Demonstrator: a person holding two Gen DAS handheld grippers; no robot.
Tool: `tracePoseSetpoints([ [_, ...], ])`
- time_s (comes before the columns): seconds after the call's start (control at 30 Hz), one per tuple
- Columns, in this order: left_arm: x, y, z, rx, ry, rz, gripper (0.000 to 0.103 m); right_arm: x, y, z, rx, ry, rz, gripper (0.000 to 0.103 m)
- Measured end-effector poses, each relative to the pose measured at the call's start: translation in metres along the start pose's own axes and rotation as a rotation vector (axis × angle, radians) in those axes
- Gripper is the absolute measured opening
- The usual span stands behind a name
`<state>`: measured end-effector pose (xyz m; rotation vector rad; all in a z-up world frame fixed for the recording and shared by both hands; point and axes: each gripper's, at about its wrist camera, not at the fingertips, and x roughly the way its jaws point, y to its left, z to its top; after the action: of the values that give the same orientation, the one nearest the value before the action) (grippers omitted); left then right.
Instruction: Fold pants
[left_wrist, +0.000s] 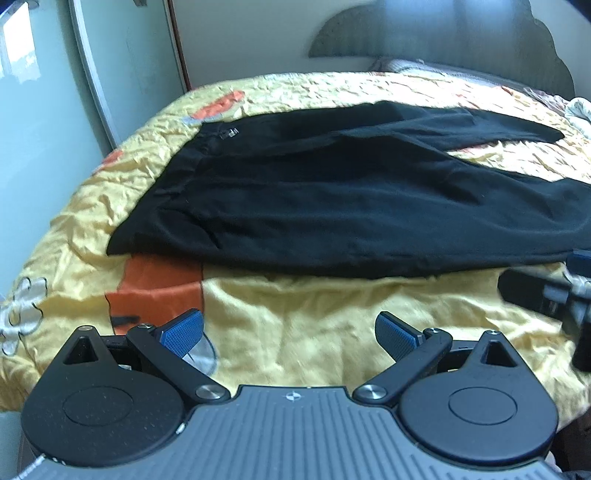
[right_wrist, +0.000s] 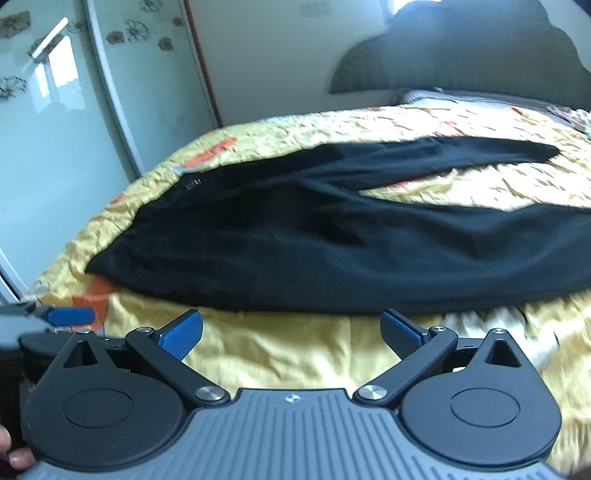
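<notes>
My left gripper (left_wrist: 290, 334) has its jaws spread wide apart, blue pads (left_wrist: 183, 332) facing each other with nothing between them, only yellow bedspread (left_wrist: 314, 325) beneath. On my right gripper (right_wrist: 291, 332) it is the same: jaws wide apart, gripping nothing, poised over the cover just short of the cloth's near edge.

Out past the fingertips lie the black pants (left_wrist: 314, 206), flat on the bed, near edge running across both views just beyond the pads. The waistband end is off to the left, and I can see a small clasp (left_wrist: 229, 133) there in the left wrist view. The two legs run away to the right and part in a V, showing a wedge of yellow cover between them; the far leg tapers toward the headboard side, the near leg runs out of frame on the right.

In the left wrist view the right gripper shows at the right edge, near the pants' near edge. In the right wrist view a fingertip (right_wrist: 18, 458) shows at the lower left corner.

Further out: a dark scalloped headboard (right_wrist: 480, 55), a pillow (right_wrist: 424, 94) under it, pale glossy wardrobe doors (left_wrist: 37, 129) at left.
</notes>
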<state>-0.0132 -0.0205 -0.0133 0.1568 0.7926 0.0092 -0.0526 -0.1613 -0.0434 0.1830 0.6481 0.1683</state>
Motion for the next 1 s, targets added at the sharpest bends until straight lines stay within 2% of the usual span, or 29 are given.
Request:
tracePoseSetpoints([
  [0.13,0.006,0.010,0.010,-0.020,-0.038,0.034,0.101,0.013,-0.002,0.024,-0.066,-0.059,0.078,0.103],
  [0.23,0.014,0.021,0.023,-0.061,-0.058,0.043,0.101,0.027,0.003,0.047,-0.166,-0.135,0.121,0.103],
  [0.3,0.022,0.029,0.035,-0.093,-0.057,0.044,0.101,0.043,0.011,0.066,-0.243,-0.148,0.141,0.103],
  [0.43,0.040,0.045,0.055,-0.150,-0.041,0.025,0.101,0.092,0.036,0.109,-0.449,-0.085,0.158,0.103],
  [0.5,0.047,0.052,0.064,-0.164,-0.039,0.028,0.101,0.117,0.044,0.131,-0.513,-0.097,0.196,0.103],
  [0.57,0.051,0.059,0.071,-0.174,-0.046,0.038,0.101,0.146,0.045,0.155,-0.515,-0.083,0.254,0.103],
  [0.67,0.057,0.073,0.080,-0.197,-0.052,0.055,0.101,0.200,0.039,0.196,-0.442,-0.002,0.314,0.103],
  [0.73,0.062,0.082,0.084,-0.214,-0.047,0.070,0.101,0.238,0.034,0.219,-0.406,0.044,0.317,0.103],
  [0.83,0.073,0.094,0.090,-0.239,-0.019,0.081,0.101,0.291,0.032,0.239,-0.429,0.084,0.296,0.102],
  [0.87,0.077,0.096,0.091,-0.243,-0.009,0.082,0.101,0.305,0.031,0.242,-0.442,0.097,0.302,0.094],
  [0.9,0.080,0.098,0.092,-0.245,0.001,0.082,0.101,0.317,0.030,0.243,-0.448,0.108,0.301,0.079],
  [1.0,0.091,0.101,0.098,-0.236,0.023,0.087,0.101,0.355,0.025,0.249,-0.416,0.195,0.304,0.051],
])
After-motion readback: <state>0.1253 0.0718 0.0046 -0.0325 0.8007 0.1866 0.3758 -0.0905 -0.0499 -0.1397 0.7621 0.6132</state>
